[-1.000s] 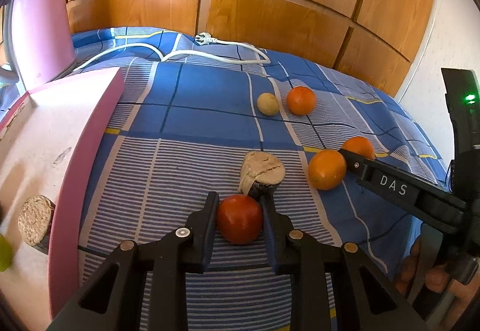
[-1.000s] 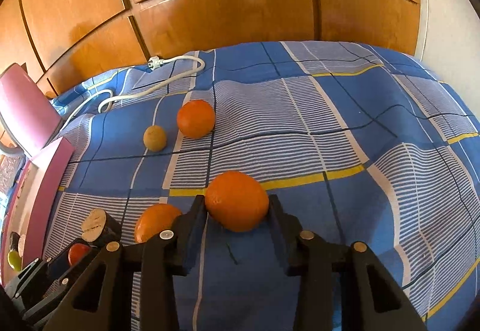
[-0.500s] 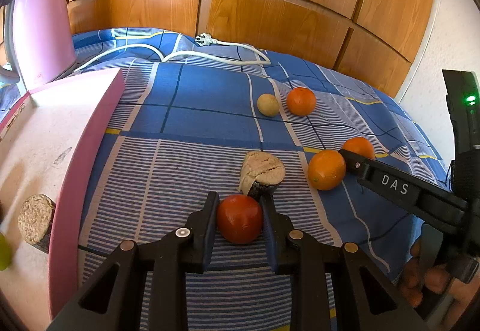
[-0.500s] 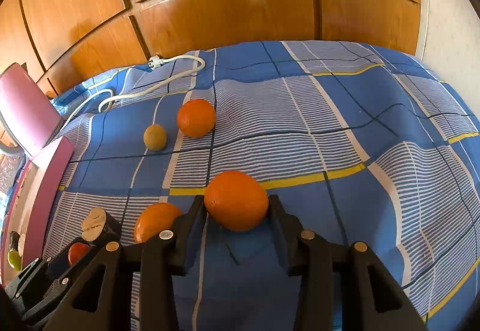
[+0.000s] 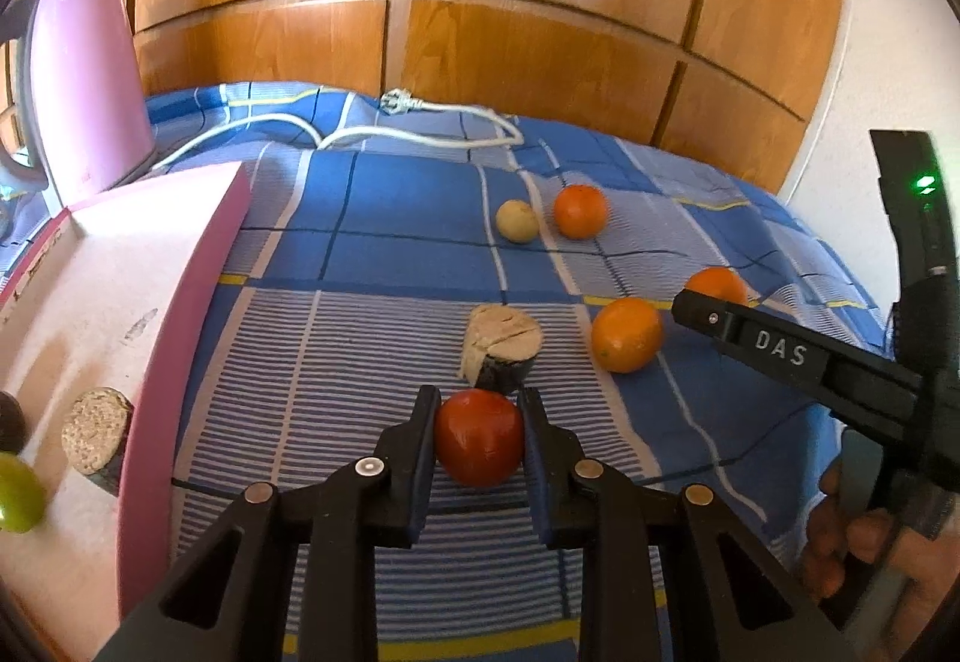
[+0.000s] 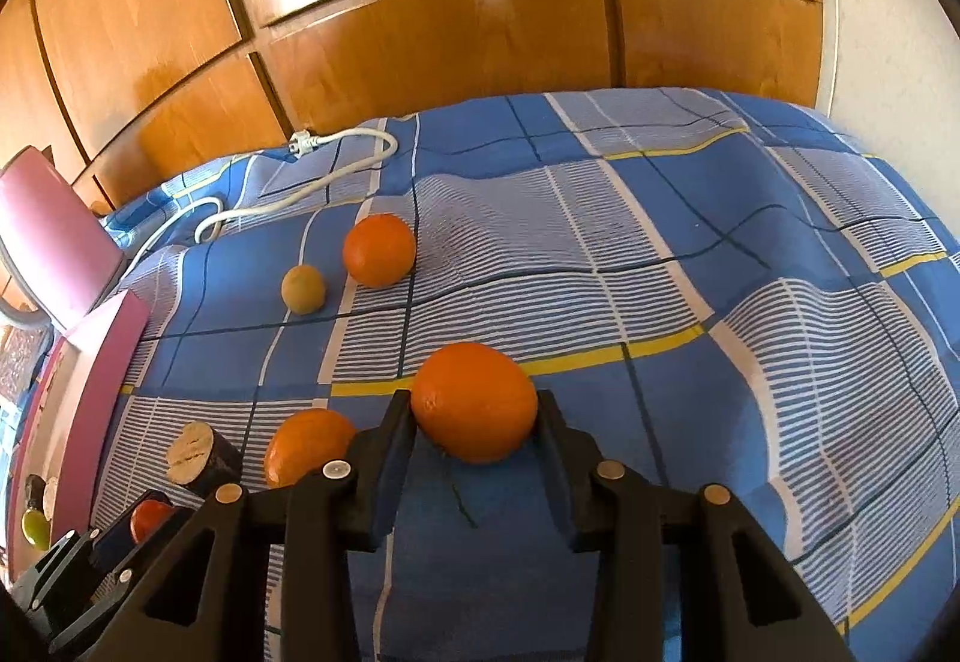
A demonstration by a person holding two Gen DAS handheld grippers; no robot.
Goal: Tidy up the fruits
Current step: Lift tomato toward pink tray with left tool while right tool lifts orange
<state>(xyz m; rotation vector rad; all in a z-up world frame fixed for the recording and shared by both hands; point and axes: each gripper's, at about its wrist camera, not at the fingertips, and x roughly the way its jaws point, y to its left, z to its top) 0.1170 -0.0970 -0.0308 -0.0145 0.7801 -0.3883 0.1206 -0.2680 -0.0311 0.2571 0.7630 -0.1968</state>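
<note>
My left gripper (image 5: 479, 425) is shut on a red tomato (image 5: 479, 437) just above the blue checked bedspread (image 5: 384, 218). My right gripper (image 6: 474, 422) is shut on a large orange (image 6: 474, 401); it also shows at the right of the left wrist view (image 5: 714, 293). A second orange (image 5: 626, 334) lies beside it, a third orange (image 5: 579, 211) and a small yellow fruit (image 5: 517, 221) lie farther back. The pink-rimmed white box (image 5: 198, 266) stands at the left, holding a green fruit (image 5: 18, 491) and a cork-like stub (image 5: 96, 437).
A dark stub with a cork-coloured cut top (image 5: 501, 353) stands just beyond the tomato. A white power cable with plug (image 5: 420, 119) lies at the far edge of the bed. The pink lid (image 5: 84, 80) stands upright. Wooden wardrobe doors (image 5: 480, 2) are behind.
Both grippers have lifted slightly with their fruit. The left gripper has drawn back a little from the cork-topped stub.
</note>
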